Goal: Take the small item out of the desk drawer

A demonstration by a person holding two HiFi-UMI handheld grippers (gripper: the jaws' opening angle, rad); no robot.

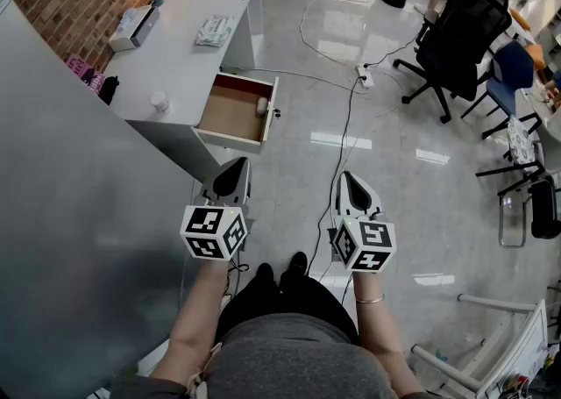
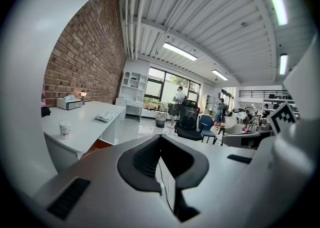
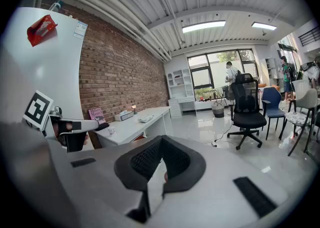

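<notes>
The white desk (image 1: 188,20) stands at the upper left, and its wooden drawer (image 1: 230,117) is pulled open. A small white item (image 1: 261,106) lies in the drawer's far right corner. My left gripper (image 1: 237,167) and right gripper (image 1: 345,180) are held side by side over the floor, well short of the drawer. Both have their jaws together with nothing between them. In the left gripper view the left gripper (image 2: 160,138) points past the desk (image 2: 87,128). The right gripper (image 3: 162,140) faces the room, with the desk (image 3: 135,124) off to its left.
A small cup (image 1: 159,102), a white box (image 1: 131,29) and a packet (image 1: 213,31) lie on the desk. A cable (image 1: 347,125) and power strip (image 1: 365,78) run across the floor. A black office chair (image 1: 463,29) and a blue chair (image 1: 513,73) stand at the right. A grey partition (image 1: 70,213) is at my left.
</notes>
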